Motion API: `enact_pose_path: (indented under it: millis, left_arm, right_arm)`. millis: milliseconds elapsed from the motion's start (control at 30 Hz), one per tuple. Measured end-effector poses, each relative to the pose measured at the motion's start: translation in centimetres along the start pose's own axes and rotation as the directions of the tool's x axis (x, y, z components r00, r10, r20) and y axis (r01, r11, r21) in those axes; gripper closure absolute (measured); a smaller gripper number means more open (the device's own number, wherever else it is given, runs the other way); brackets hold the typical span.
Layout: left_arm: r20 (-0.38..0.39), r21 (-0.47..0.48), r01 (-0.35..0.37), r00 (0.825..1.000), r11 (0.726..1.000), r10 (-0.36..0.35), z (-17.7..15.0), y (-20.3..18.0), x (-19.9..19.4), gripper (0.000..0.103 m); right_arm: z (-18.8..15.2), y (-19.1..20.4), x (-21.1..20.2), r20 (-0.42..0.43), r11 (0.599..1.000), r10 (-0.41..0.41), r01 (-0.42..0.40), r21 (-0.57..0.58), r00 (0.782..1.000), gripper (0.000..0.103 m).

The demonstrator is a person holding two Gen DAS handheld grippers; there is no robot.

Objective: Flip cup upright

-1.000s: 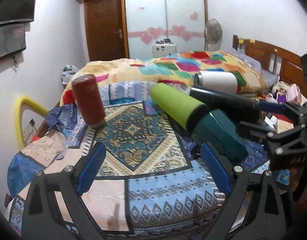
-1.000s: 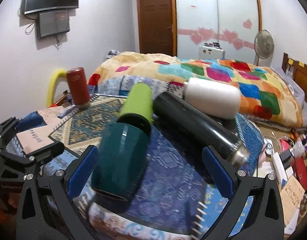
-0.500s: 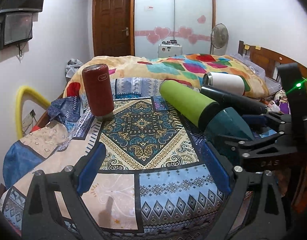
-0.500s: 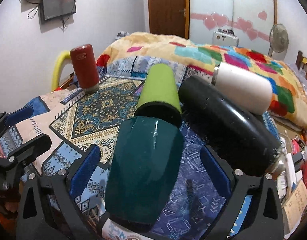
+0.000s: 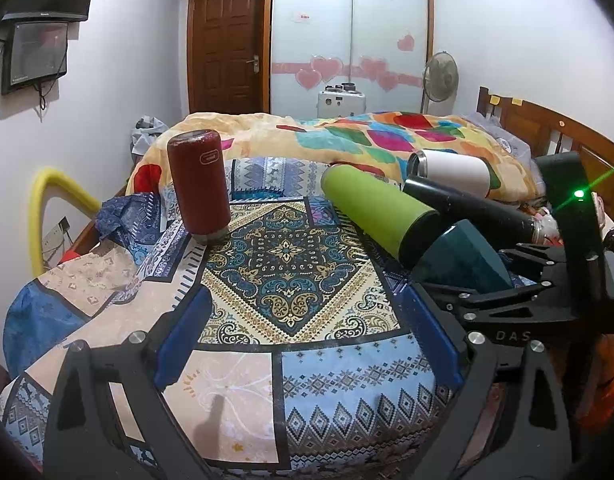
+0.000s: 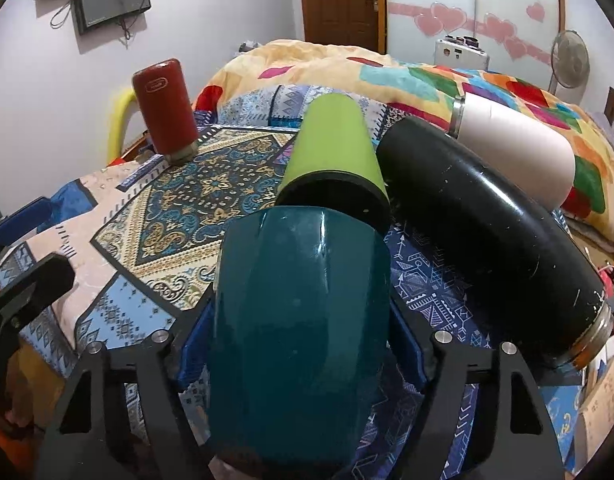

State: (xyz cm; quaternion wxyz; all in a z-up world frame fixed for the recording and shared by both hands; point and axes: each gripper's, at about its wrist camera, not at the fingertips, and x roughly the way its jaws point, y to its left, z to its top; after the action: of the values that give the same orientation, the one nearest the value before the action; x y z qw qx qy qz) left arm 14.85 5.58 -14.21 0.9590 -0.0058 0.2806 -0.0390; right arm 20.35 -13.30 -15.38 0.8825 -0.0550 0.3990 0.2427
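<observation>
A dark teal cup (image 6: 299, 320) lies on its side on the patterned cloth, its end against a lime-green bottle (image 6: 333, 148). My right gripper (image 6: 301, 336) has its blue pads pressed on both sides of the teal cup. In the left wrist view the teal cup (image 5: 459, 258) lies at right with the right gripper's black frame (image 5: 547, 296) around it. My left gripper (image 5: 303, 336) is open and empty above the cloth, left of the cup.
A black flask (image 6: 487, 228) and a white tumbler (image 6: 515, 148) lie to the right of the green bottle. A red bottle (image 5: 199, 188) stands upside down at far left. A colourful quilt (image 5: 347, 136) lies behind. Clutter sits off the right edge.
My right gripper moved forward around the teal cup and closed on it. My left gripper drew back and leftward, staying open.
</observation>
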Motion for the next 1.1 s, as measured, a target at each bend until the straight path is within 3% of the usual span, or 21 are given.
enact_pose_path:
  millis: [233,467,1100]
  left_arm:
    - [0.039,0.017,0.014,0.999,1.000,-0.014,0.8,-0.8,-1.2,0.006]
    - [0.067,0.024,0.028,0.997,0.999,-0.030,1.5,-1.5,-2.1,0.006]
    - [0.033,0.007,0.049,0.998,0.999,-0.049,0.9,-1.2,-1.3,0.005]
  right_arm:
    - [0.4,-0.1,-3.7,0.106,0.999,0.032,-0.033,0.006,0.994,0.031]
    - [1.3,0.5,-4.8,0.172,1.000,0.023,-0.020,-0.018,0.985,0.031]
    - [-0.1,1.2,-2.9,0.137,0.999,0.020,-0.014,-0.049,0.990,0.031]
